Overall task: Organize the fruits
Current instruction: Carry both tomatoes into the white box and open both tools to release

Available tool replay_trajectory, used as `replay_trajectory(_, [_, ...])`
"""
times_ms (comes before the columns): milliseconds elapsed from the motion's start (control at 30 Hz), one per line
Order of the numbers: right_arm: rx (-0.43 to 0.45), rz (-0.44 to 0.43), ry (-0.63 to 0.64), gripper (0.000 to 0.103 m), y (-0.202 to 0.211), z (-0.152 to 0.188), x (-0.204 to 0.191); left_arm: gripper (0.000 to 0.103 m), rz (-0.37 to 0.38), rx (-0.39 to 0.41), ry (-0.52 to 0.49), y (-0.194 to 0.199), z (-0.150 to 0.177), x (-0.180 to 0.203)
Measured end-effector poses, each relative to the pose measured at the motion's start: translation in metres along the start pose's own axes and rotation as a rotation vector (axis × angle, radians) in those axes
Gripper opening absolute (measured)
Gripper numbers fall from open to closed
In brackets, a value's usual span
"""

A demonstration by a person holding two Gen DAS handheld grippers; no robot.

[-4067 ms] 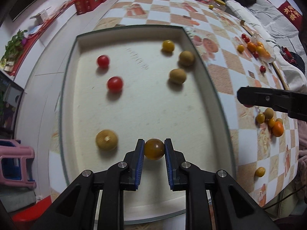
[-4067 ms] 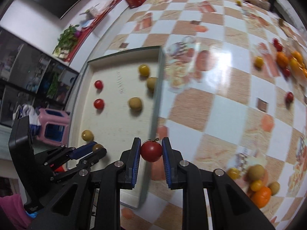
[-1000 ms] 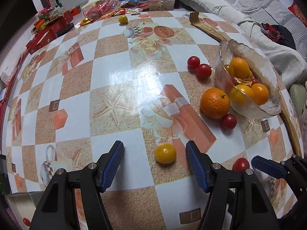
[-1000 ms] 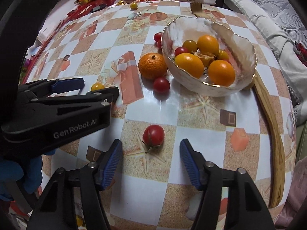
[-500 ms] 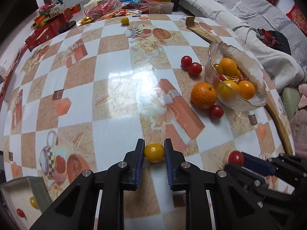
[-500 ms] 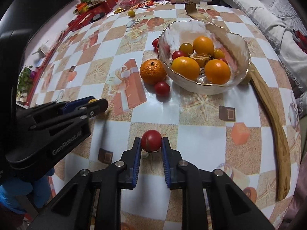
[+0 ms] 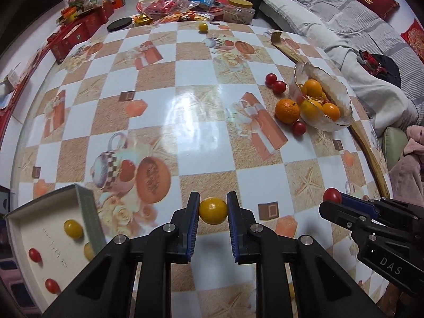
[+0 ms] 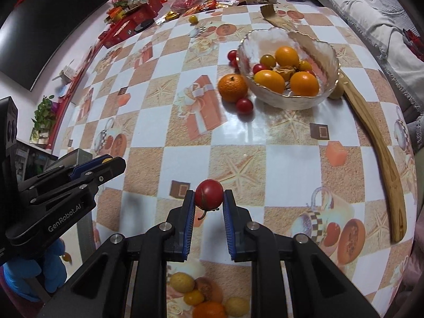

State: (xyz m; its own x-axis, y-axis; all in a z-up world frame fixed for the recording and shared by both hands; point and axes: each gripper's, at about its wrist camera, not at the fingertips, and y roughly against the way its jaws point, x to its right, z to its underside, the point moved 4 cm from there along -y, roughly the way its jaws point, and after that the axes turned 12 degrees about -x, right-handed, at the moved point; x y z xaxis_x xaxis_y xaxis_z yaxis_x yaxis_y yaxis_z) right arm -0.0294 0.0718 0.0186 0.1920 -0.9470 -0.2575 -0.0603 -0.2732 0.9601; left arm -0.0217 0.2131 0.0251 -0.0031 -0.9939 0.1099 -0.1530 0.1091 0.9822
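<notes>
Step in hand: carrying two picked fruits, judged bound for the white box at lower left. Left hand-held gripper pinches a yellow fruit; right hand-held gripper pinches a red tomato, apparently clear of the tabletop. Next: lower each into the box, then release.

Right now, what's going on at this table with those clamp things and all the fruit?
A person is sorting fruit with a hand-held gripper in each hand. The left gripper is shut on a small yellow fruit, and the right gripper is shut on a red cherry tomato. A white tray holds some fruit; more sits in and around a glass bowl.
</notes>
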Motion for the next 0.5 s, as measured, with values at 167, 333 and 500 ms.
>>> replay_trajectory(167, [0.000,-0.005,0.033,0.023,0.005,0.004,-0.024,0.022,-0.001,0.015,0.029,0.014,0.009,-0.020])
replay_trajectory(333, [0.000,-0.017,0.076,0.023,0.008,0.006,-0.054,0.022,-0.006,0.033,0.065,0.028,0.022,-0.047])
replay_trajectory(500, [-0.011,-0.036,0.133,0.023,0.004,0.009,-0.092,0.022,-0.033,0.042,0.117,0.039,0.042,-0.087])
